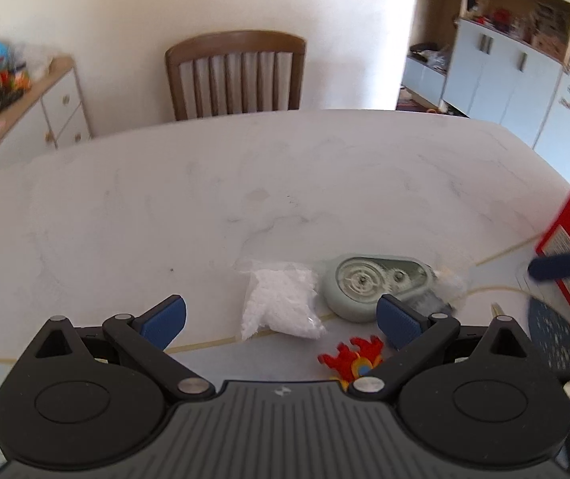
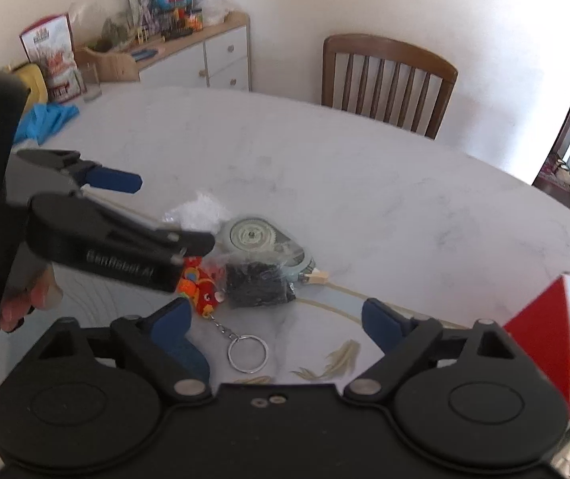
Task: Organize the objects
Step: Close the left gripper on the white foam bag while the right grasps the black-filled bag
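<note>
A small pile lies on the white table [image 1: 165,199]: a clear bag of white bits [image 1: 281,307], a grey-green geared tape dispenser [image 1: 372,283] and a red-orange keychain toy [image 1: 354,359]. My left gripper [image 1: 283,319] hangs open just above the white bag, nothing between its blue pads. In the right wrist view the same toy [image 2: 201,283] shows its chain and key ring [image 2: 247,353], beside a bag of black bits [image 2: 259,283], the dispenser [image 2: 261,239] and the white bag [image 2: 199,211]. My right gripper [image 2: 279,319] is open over the key ring. The left gripper [image 2: 165,215] reaches in from the left, over the toy.
A red box [image 2: 544,339] stands at the right, close to my right gripper. A wooden clothespin [image 2: 316,277] lies by the dispenser. A wooden chair [image 2: 388,80] is at the far side. A blue cloth [image 2: 45,119], a glass [image 2: 91,80] and a red-white packet [image 2: 53,60] sit far left. A hand [image 2: 25,299] holds the left gripper.
</note>
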